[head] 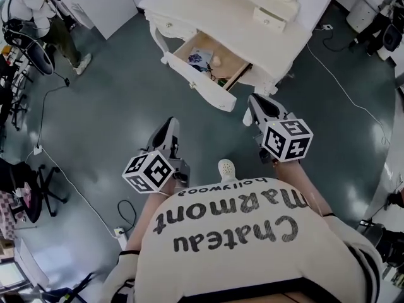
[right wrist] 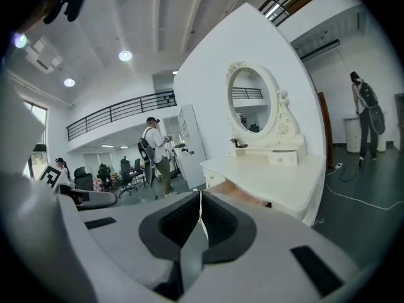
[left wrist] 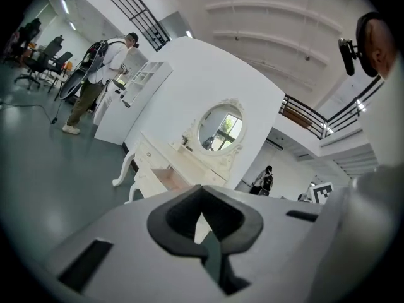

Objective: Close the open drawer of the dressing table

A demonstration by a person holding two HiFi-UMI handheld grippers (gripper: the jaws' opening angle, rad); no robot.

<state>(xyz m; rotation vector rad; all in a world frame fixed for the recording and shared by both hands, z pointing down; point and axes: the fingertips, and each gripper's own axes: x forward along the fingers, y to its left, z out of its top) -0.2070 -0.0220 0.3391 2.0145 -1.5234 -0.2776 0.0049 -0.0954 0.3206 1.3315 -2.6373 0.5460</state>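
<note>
1. Head view: we see the dressing table (head: 265, 30) with its drawer (head: 199, 81) pulled well out from under the front edge of the tabletop. Small items (head: 203, 59) lie inside it.
2. We hold the left gripper (head: 168, 126) and the right gripper (head: 254, 101) well apart from the drawer front. Each pair of jaws is pressed fully together with nothing between them, as both gripper views confirm.
3. Risk, as we judge it: narrow closed tips pushed against one end of the wide front may skew the drawer so that it jams short of the edge.
4. Further risk: the tips may slip off the smooth painted front. A hard shove may shift the table on its slender curved legs (left wrist: 123, 169). An item standing above the drawer rim may catch under the tabletop.
5. Writing: the shirt (head: 240, 226) reads "Chateau Marmont" in large letters and "Hollywood" in small ones, upside down to us.
6. The marker cubes (head: 287, 139) bear black-and-white squares, not words. We cannot read any print on the drawer's contents.
</note>
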